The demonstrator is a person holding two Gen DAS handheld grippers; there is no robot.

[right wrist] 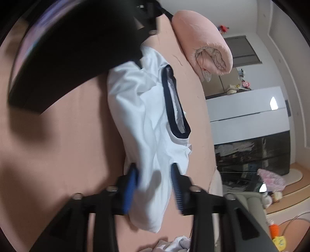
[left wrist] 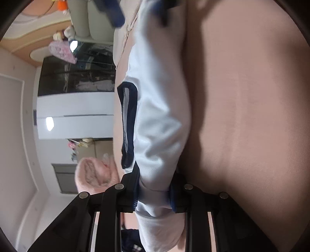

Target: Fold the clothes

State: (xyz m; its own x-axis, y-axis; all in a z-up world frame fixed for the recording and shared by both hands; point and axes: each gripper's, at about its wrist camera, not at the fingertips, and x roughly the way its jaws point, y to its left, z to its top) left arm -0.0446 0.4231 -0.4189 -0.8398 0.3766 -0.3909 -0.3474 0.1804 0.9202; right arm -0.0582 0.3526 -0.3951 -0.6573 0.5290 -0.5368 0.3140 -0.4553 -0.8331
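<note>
A white shirt (left wrist: pixel 160 116) with a navy collar (left wrist: pixel 128 124) lies bunched lengthwise on the pink bed sheet (left wrist: pixel 242 116). My left gripper (left wrist: pixel 155 193) is shut on one end of it, and the cloth is squeezed between the blue pads. At the far end of the shirt the blurred blue fingers (left wrist: pixel 116 13) of the right gripper show. In the right wrist view the shirt (right wrist: pixel 143 116) runs between the pads of my right gripper (right wrist: pixel 155 186), which stands open with the fabric loose in the gap. The left gripper (right wrist: pixel 77 48) is a dark blur at that shirt's far end.
A rolled pink blanket (right wrist: pixel 205 44) lies on the bed beyond the shirt. More crumpled clothing (right wrist: pixel 178 242) sits at the near edge. Past the bed stand a white cabinet (right wrist: pixel 246 106) and a dark glass-fronted unit (right wrist: pixel 251 151), with toys on the floor.
</note>
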